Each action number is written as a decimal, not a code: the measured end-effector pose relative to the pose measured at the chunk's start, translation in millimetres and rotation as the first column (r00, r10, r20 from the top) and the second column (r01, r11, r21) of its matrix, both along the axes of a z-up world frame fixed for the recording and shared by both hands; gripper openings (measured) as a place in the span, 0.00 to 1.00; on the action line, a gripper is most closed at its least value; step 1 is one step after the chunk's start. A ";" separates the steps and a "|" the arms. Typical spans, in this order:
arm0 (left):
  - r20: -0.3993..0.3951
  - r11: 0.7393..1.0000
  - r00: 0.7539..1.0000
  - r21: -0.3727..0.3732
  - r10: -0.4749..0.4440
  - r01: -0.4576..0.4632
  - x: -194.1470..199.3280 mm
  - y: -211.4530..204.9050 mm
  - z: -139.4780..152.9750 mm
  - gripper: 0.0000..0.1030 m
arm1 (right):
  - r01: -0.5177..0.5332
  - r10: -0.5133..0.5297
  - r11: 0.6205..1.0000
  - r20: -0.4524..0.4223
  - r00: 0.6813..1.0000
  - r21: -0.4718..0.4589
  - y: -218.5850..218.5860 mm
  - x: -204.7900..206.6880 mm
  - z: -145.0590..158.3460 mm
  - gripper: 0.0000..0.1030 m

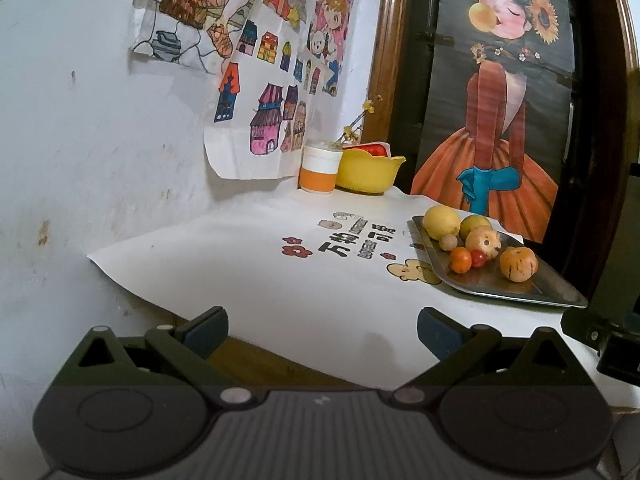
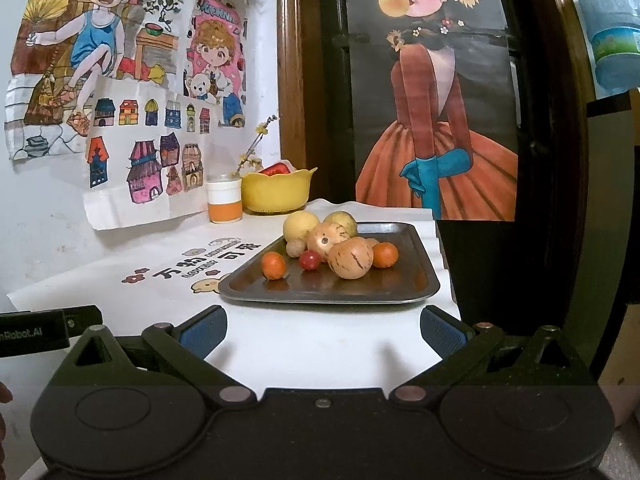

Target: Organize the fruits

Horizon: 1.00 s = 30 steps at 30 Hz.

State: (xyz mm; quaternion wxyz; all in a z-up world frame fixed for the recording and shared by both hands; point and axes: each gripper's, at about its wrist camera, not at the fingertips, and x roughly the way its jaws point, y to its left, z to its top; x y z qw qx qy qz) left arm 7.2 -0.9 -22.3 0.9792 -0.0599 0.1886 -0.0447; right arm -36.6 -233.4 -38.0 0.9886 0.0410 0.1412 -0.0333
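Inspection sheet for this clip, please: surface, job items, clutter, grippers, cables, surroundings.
Surface: table under a white printed sheet, flat.
Job's things: metal tray holding mixed fruit: yellow fruit, green fruit, two speckled fruits, two small orange fruits, a red tomato, a small brown one. Yellow bowl at the back with something red inside.
Clutter: orange-and-white cup with a flower sprig.
Grippers: left gripper open, empty, short of the tray; right gripper open, empty, facing the tray.
Cables: nothing seen.
Surroundings: drawings on the wall, painted poster, water bottle top right.
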 end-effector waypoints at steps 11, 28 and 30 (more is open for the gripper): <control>-0.012 1.000 1.000 -0.001 -0.008 0.008 0.8 -0.1 -1.3 1.00 | -0.006 0.006 1.000 -0.010 1.000 0.003 -0.7 1.0 -1.1 0.99; -0.014 1.000 1.000 0.002 -0.009 0.009 0.7 -0.7 -1.7 1.00 | -0.014 0.014 1.000 -0.024 1.000 0.005 1.5 2.4 -5.1 0.99; -0.014 1.000 1.000 0.001 -0.009 0.009 0.5 -0.6 -1.8 1.00 | -0.014 0.014 1.000 -0.024 1.000 0.005 1.4 2.5 -5.1 0.99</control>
